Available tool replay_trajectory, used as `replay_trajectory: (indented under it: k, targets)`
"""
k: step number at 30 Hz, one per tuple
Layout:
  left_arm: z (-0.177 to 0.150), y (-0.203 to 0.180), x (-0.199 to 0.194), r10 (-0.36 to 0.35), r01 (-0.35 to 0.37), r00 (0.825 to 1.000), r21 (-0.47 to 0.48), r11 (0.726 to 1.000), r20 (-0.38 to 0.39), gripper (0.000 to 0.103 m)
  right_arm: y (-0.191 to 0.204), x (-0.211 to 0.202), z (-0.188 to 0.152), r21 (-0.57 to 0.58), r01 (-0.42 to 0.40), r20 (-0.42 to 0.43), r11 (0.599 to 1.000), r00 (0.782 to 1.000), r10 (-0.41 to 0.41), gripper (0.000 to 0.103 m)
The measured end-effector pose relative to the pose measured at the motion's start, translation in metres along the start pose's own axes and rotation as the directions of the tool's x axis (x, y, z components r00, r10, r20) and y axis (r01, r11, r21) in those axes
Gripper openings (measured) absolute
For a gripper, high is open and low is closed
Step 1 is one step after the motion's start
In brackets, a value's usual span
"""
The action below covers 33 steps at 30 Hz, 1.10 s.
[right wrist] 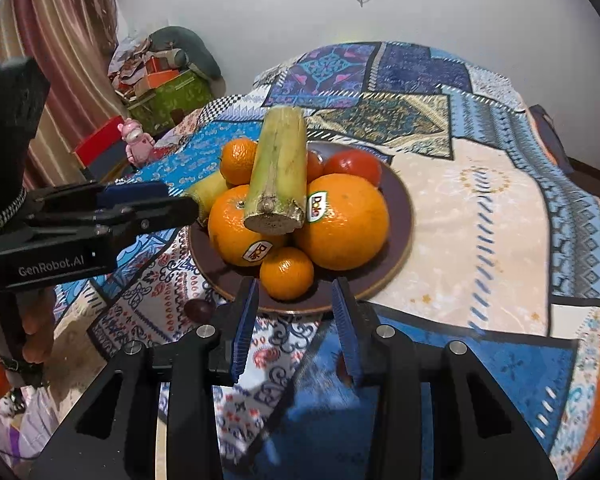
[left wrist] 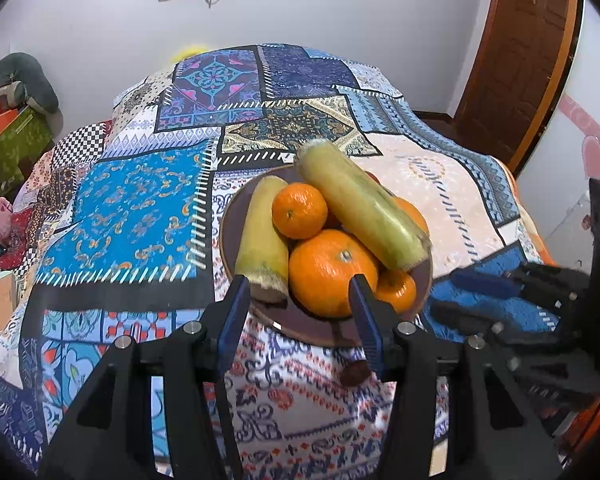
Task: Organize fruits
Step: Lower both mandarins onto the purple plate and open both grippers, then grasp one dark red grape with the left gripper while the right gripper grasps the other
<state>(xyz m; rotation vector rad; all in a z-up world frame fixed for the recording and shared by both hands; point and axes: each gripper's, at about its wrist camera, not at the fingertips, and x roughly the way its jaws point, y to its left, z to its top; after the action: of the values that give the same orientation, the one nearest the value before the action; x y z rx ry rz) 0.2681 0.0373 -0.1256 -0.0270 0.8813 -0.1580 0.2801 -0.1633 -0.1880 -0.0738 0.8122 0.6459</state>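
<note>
Both tools open nr plate

- A matt printed patchwork cloth is covering the table across mid-frame.
- Glossy, dimpled oranges are wearing paper stickers.
- A fibrous, rough-cut cane stalk is lying on a smooth dark plate.
- Black matt plastic gripper fingers are showing lower frame.
</note>
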Motion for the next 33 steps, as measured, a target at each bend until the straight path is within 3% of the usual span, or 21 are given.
replay_trajectory:
  k: [7, 18, 25, 33]
  targets:
    - [-0.019, -0.006, -0.016, -0.007, 0.007, 1.0, -0.006, 1.0, -0.011, 0.051, -0.011, -0.018, -0.016, 0.023, 0.023, 0.002, 0.999, 1.0, -0.024, 0.035]
    - [-0.049, -0.016, -0.005, -0.029, 0.029, 0.996, 0.001, 1.0, -0.088, 0.051, -0.027, -0.013, -0.037, 0.071, 0.039, -0.045, 0.997, 0.998, -0.036, 0.035]
    - [-0.053, -0.022, 0.014, -0.045, 0.045, 0.989, -0.005, 0.999, -0.142, 0.051, -0.025, -0.002, -0.036, 0.059, 0.046, -0.058, 0.997, 0.997, -0.042, 0.035]
    - [-0.05, -0.034, 0.022, -0.033, 0.04, 0.988, 0.045, 0.998, -0.152, 0.051, -0.022, 0.007, -0.037, 0.038, 0.046, -0.072, 0.998, 0.996, -0.043, 0.035]
